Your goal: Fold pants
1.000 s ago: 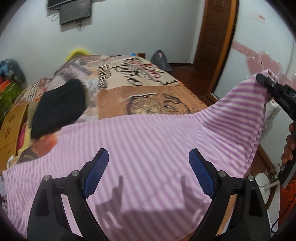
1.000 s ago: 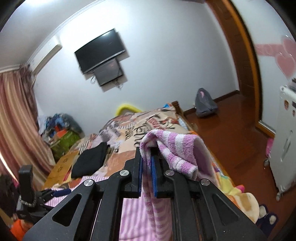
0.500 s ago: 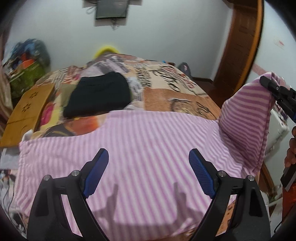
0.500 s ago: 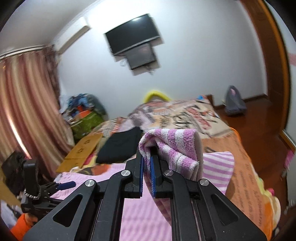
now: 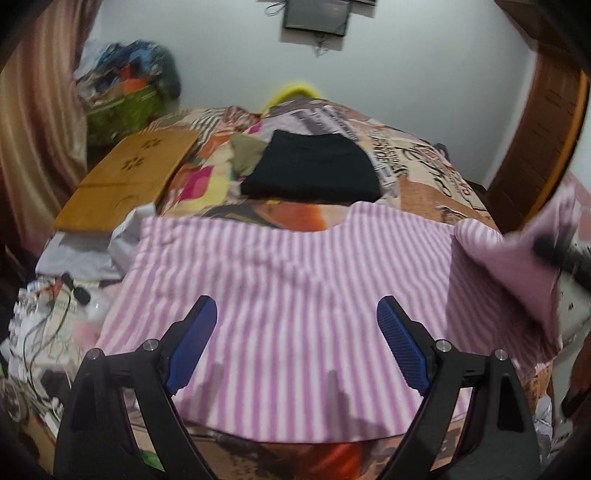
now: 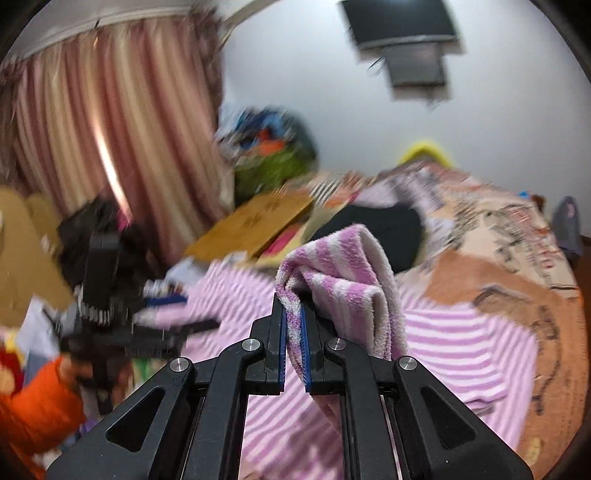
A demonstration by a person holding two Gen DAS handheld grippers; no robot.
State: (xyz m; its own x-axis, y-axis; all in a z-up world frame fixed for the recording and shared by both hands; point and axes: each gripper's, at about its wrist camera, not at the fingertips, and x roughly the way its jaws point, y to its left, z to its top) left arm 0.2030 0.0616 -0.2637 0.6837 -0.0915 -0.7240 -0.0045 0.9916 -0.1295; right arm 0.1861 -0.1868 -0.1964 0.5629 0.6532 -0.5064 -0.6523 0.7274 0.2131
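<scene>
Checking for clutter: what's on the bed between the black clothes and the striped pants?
Only bare printed bedspread shows between the black clothes and the pants, in the left wrist view.

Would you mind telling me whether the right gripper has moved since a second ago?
Yes. The right gripper, shut on the striped pants, has swung from the door side toward the curtain; the wall TV slid from upper left to upper right.

A lived-in home bedroom: ahead of the left gripper lies a bed with a printed bedspread, a wall-mounted television beyond it, striped curtains and a wooden door flanking.
</scene>
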